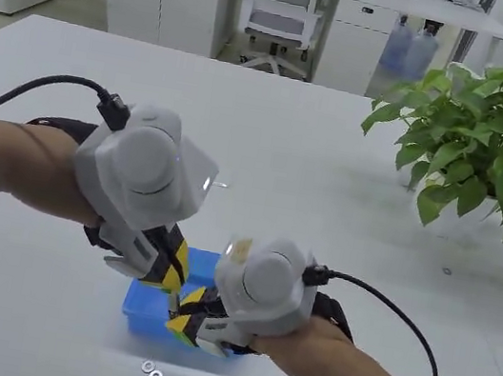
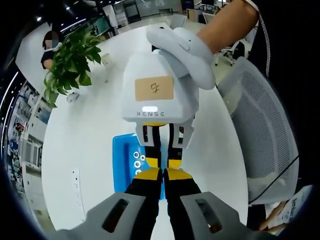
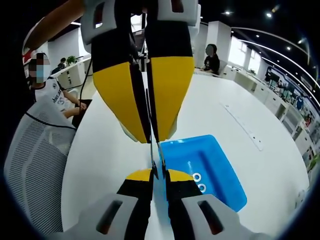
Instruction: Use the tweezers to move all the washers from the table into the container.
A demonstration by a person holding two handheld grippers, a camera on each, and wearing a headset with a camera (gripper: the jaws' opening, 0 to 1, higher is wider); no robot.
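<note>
Holding the tweezers (image 3: 155, 157) between them, the left gripper (image 1: 173, 283) and the right gripper (image 1: 183, 319) meet tip to tip over the blue container (image 1: 139, 314). Both sets of jaws look closed. The left jaws pinch the tweezers along their thin sides, and the tweezers' end goes in between the right jaws. The tweezers run in a line from one gripper to the other, from far left to near right. A few washers (image 3: 196, 176) lie inside the container. Two loose washers (image 1: 151, 371) lie side by side on the white desk (image 1: 333, 163), just on the near side of the container. They are below the jaws and toward the person, and the right gripper is the closer one. I think one gripper has to let go first. Then the tweezers' tips can turn down and toward the near side to reach the two loose washers.
</note>
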